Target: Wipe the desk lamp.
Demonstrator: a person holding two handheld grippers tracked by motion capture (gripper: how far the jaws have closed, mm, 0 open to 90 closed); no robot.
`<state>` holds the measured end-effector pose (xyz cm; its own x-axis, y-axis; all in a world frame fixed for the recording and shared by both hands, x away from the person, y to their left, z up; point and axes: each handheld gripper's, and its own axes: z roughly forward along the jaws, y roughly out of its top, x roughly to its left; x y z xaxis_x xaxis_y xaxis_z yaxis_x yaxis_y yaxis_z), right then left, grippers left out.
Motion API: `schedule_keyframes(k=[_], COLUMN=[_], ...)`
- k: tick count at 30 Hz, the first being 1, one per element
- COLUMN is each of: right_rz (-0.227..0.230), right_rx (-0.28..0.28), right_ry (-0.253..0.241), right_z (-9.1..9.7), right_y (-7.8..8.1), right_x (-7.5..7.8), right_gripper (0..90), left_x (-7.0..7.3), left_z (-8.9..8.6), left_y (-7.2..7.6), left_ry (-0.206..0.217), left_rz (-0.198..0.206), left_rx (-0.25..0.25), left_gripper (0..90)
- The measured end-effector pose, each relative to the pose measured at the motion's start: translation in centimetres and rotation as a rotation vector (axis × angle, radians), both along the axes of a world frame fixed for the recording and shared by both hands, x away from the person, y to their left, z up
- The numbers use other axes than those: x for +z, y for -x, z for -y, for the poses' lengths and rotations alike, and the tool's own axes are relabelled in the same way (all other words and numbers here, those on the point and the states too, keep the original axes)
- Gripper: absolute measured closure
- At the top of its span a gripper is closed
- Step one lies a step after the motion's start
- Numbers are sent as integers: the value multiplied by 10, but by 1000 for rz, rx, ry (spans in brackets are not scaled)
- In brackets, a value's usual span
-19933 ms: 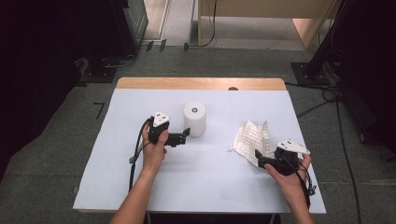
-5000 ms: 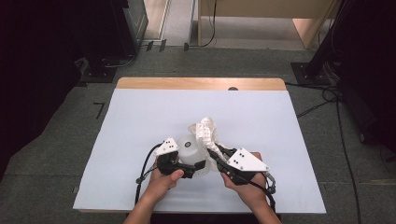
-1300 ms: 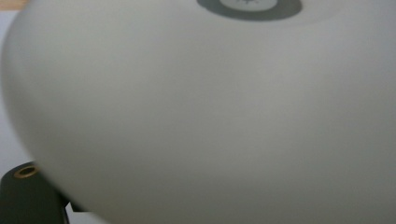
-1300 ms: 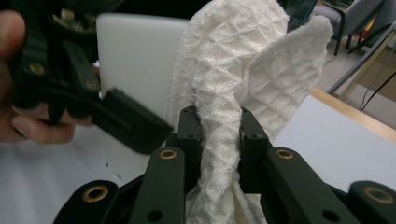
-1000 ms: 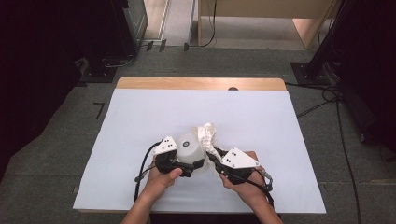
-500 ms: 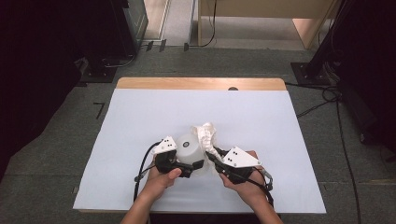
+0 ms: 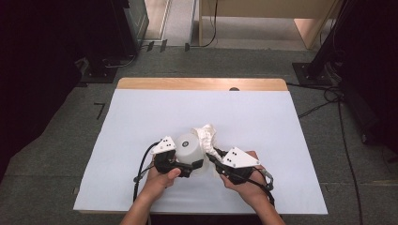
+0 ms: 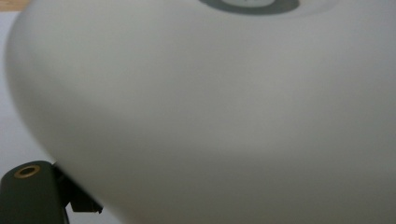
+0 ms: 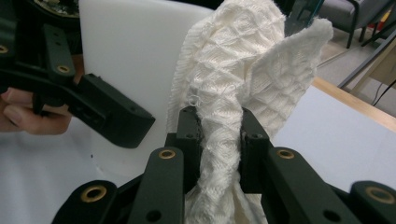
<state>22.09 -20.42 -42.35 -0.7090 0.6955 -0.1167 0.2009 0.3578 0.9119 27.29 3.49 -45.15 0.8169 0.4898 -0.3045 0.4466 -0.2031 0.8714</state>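
Note:
A smooth white cylinder [image 7: 187,146] with a grey ring on top sits at the front middle of the table. My left gripper [image 7: 191,159] is shut on it, one black finger [image 8: 28,196] showing under its blurred wall [image 8: 210,116]. My right gripper [image 7: 210,156] is shut on a white waffle-weave cloth [image 7: 207,133]. The cloth [image 9: 233,79] rises bunched between the jaws of the right gripper [image 9: 219,135] and lies against the cylinder's side [image 9: 126,60]. The left gripper's finger [image 9: 116,121] crosses the cylinder's front.
The table [image 7: 141,117] has a white cover and a wooden strip [image 7: 202,84] along its far edge. Dark equipment and cables [image 7: 328,93] stand on the carpet around it. A person's hands hold both grippers at the near edge.
Over the last second nothing has visibly moved. Much earlier the cylinder stood mid-table and the cloth lay at the right; both are now together near the front.

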Motion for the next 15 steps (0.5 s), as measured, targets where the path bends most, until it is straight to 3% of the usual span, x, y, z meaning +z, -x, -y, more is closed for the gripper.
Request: schedule_keyframes(k=[2, 5, 7, 9, 10, 13, 15], right_rz=[-33, -99, -114, -113, -115, -115, -111], right_rx=[4, 23, 24, -15, -31, -105, -143], right_ry=[9, 114, 156, 128, 96, 15, -13], right_z=[0, -2, -2, 5, 9, 25, 33], right_y=[-2, -8, -10, -14, -16, -19, -20], right_x=[-6, -22, -27, -26, -23, -16, -14], right_gripper=[751, 751, 750, 750, 750, 750, 751], left_x=[1, 1, 2, 2, 0, -7, -11], left_z=[-1, -5, -6, -6, -5, 1, 3], left_y=[-1, -3, -3, -4, -4, -5, -6], left_ry=[-4, 2, 14, 9, -21, -175, -231], left_rz=[2, 0, 5, 28, 50, 136, 163], left_rx=[8, 26, 28, 39, 55, 120, 135], left_gripper=[82, 83, 82, 82, 82, 82, 82])
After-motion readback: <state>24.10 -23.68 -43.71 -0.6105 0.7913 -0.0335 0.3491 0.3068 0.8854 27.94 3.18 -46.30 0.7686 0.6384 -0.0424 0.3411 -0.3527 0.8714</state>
